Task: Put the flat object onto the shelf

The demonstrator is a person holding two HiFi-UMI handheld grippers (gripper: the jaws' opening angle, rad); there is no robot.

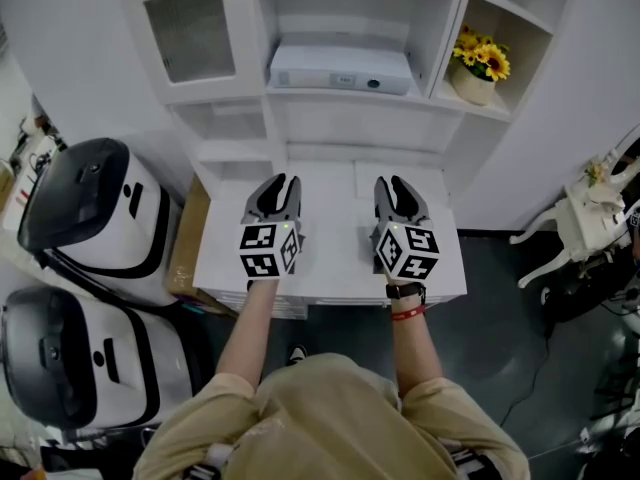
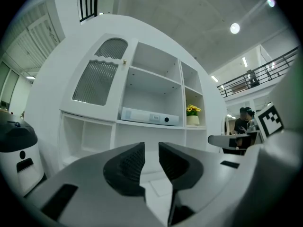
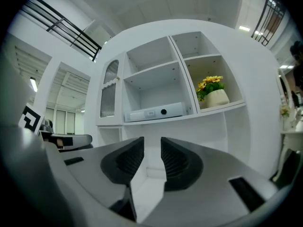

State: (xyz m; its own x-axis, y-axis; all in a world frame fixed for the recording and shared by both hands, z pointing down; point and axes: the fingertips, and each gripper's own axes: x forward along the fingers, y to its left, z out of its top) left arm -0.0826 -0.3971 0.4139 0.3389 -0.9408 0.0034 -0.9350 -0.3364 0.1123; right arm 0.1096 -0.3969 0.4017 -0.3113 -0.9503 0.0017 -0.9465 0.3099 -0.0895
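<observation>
The flat object (image 1: 340,68), a white box-like binder with a dark round spot, lies on the middle shelf of the white cabinet (image 1: 225,118); it also shows in the left gripper view (image 2: 149,117) and the right gripper view (image 3: 154,112). My left gripper (image 1: 283,181) and right gripper (image 1: 392,181) hover side by side over the white table (image 1: 330,263), pointing at the cabinet and well short of the shelf. In the gripper views the left gripper (image 2: 151,148) and the right gripper (image 3: 152,143) each show a narrow gap between the ribbed pads, with nothing in it.
A pot of yellow flowers (image 1: 478,68) stands in the right-hand shelf compartment. Two white-and-black machines (image 1: 90,208) sit on the floor at left, beside a cardboard box (image 1: 185,238). White furniture (image 1: 590,208) stands at right. A person (image 2: 244,119) is far off.
</observation>
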